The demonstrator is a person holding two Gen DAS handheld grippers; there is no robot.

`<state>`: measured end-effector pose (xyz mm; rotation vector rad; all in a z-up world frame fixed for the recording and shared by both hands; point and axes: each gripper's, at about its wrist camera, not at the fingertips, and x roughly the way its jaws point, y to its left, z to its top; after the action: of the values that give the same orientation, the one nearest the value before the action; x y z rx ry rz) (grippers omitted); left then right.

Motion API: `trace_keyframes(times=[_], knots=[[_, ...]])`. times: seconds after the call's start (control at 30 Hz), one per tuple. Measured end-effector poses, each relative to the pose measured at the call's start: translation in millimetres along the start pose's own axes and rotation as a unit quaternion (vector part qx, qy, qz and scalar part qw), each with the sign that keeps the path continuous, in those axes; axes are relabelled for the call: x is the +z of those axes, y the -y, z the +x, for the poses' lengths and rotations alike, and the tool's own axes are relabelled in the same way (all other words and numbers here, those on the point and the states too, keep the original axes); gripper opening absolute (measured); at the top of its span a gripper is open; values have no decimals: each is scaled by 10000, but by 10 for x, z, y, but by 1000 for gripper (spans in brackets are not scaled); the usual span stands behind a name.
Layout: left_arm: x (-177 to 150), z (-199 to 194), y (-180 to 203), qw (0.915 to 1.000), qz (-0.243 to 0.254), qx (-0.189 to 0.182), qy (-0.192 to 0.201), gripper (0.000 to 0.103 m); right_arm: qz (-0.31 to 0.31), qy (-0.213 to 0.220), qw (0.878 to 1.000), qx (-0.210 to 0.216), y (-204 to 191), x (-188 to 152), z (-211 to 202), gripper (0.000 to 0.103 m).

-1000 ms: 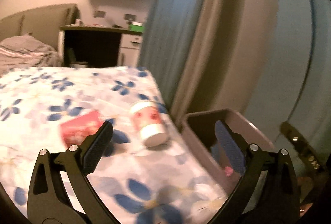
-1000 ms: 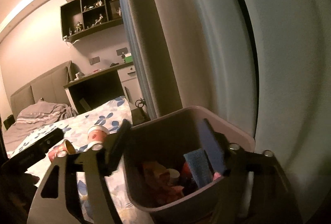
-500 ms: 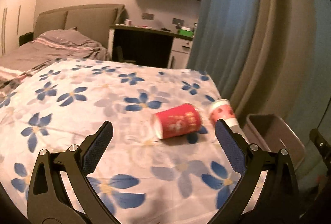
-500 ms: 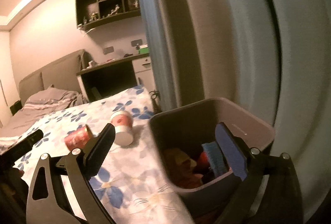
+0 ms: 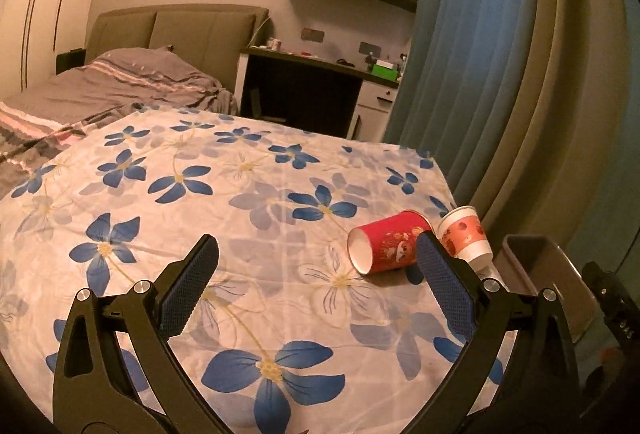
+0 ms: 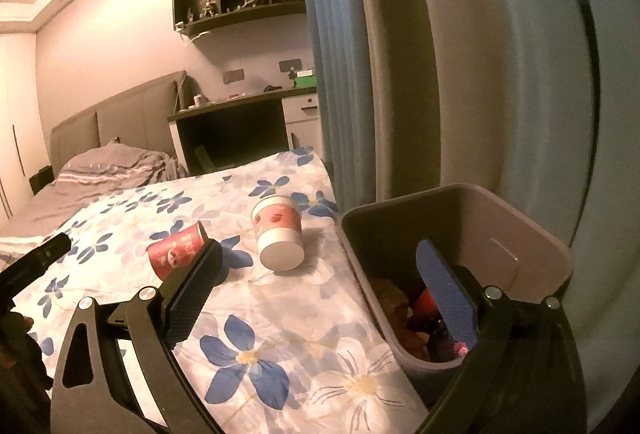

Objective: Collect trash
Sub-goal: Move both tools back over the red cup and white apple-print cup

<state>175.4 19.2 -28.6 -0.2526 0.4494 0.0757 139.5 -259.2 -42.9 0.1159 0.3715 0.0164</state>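
Currently two paper cups lie on the floral bed cover just left of the grey plastic bin (image 6: 520, 234): red cup (image 5: 390, 248), white-and-red cup (image 6: 278, 236). Light, crushable, probably empty; pinch mid-wall gently. Left gripper (image 5: 316, 286) and right gripper (image 6: 320, 286): jaws wide, holding nothing.

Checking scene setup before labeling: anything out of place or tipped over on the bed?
Yes: two paper cups lie tipped on the floral bedspread, a red cup and a white-and-red cup, beside the trash bin. No spill visible.
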Motion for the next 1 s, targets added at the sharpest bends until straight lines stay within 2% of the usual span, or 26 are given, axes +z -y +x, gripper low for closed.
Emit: trace_keyframes(times=[0.27, 0.67, 0.87, 1.0], knots=[[31, 58, -46, 9999, 72, -118, -31, 97, -270, -140, 9995, -35, -179, 10, 269, 94], [101, 358, -95, 9987, 340, -329, -211, 97, -583, -704, 9957, 167, -448, -2, 1035, 94], [148, 551, -123, 9950, 353, -840, -399, 97, -579, -1130, 9914, 306, -466, -5, 1407, 92], [157, 688, -1, 9888, 745, -1206, -460, 97, -597, -1370, 9883, 317, -467, -11, 1591, 89]])
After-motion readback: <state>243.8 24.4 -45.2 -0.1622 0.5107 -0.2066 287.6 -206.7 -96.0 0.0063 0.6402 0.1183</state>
